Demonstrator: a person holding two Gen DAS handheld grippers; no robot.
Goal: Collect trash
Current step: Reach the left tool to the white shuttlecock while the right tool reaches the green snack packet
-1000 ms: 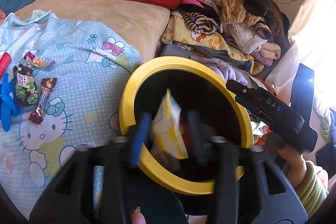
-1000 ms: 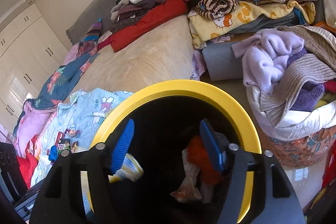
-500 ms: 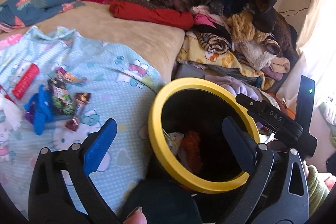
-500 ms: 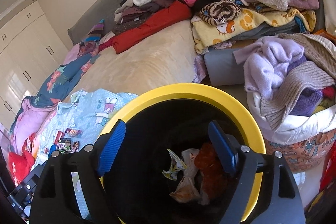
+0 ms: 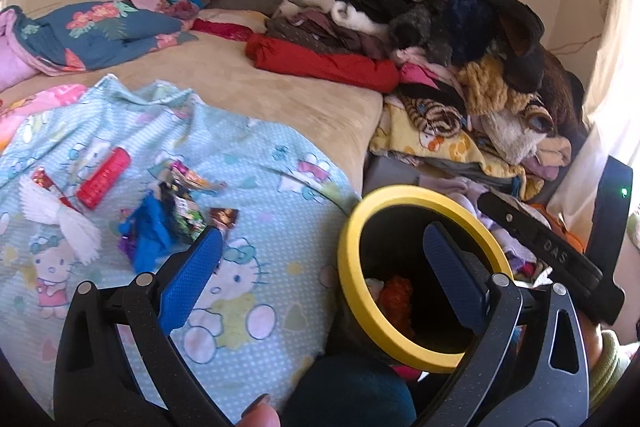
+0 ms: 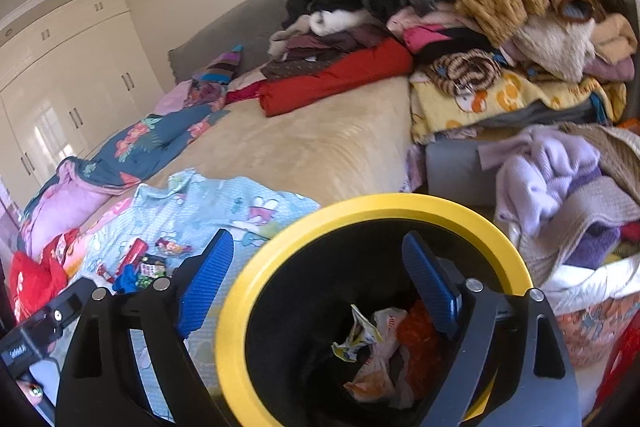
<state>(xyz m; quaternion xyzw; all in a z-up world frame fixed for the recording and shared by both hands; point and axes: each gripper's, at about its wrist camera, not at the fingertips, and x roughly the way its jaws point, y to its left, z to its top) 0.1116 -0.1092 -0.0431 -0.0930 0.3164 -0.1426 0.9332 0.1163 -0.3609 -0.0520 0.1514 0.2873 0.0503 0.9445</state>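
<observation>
Having dropped their wrappers into the bin [image 6: 236, 307], both grippers [image 5: 320, 275] [image 6: 320, 279] are spreading empty, swinging toward remaining trash [image 5: 160, 227].

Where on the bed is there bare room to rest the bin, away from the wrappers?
Free: the tan plush blanket between the light-blue cartoon sheet and the rolled red garment. The sheet's near part, beside the yellow-rimmed black bin, is bare too. Crowded: the wrapper cluster at left and the clothes heap at right.
</observation>
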